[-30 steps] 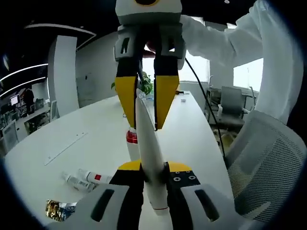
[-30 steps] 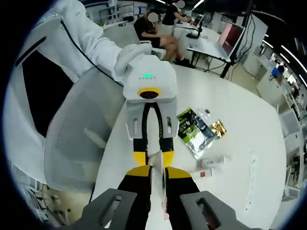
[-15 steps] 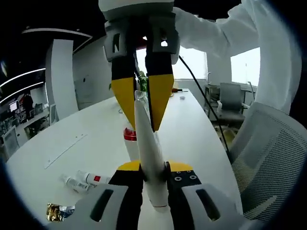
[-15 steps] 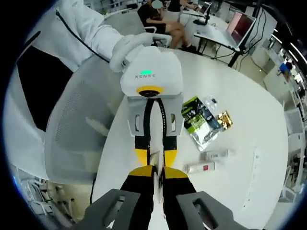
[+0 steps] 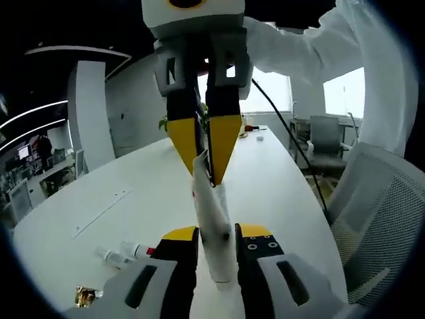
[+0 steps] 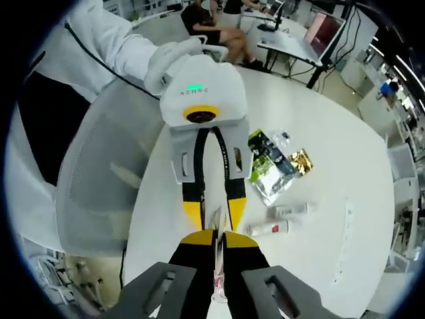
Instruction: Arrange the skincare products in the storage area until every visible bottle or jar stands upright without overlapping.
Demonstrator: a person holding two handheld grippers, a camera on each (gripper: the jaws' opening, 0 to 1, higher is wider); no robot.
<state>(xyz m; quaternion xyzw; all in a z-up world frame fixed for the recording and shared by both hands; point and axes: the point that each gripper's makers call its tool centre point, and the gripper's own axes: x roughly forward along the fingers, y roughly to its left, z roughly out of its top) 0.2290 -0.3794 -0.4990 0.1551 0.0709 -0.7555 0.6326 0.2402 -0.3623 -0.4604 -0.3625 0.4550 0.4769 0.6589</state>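
Your left tongs (image 5: pixel 216 234) and right tongs (image 6: pixel 214 240) are both clamped on one white tube (image 5: pixel 211 219), held above the surface (image 5: pixel 133 199) between them.

Left gripper view sits low, looking up along its own jaws at the white tube (image 5: pixel 211 226), v. close, w/ the right gripper (image 5: pixel 204 174) facing it from above; beyond, the white table (image 5: pixel 133 199) runs off toward windows. Right gripper view rides high, facing down along its jaws onto the left gripper (image 6: pixel 214 222) & table (image 6: pixel 332 186). Shared by both: tube (image 6: pixel 216 229), table, small tubes (image 6: pixel 275 219) lying on it.
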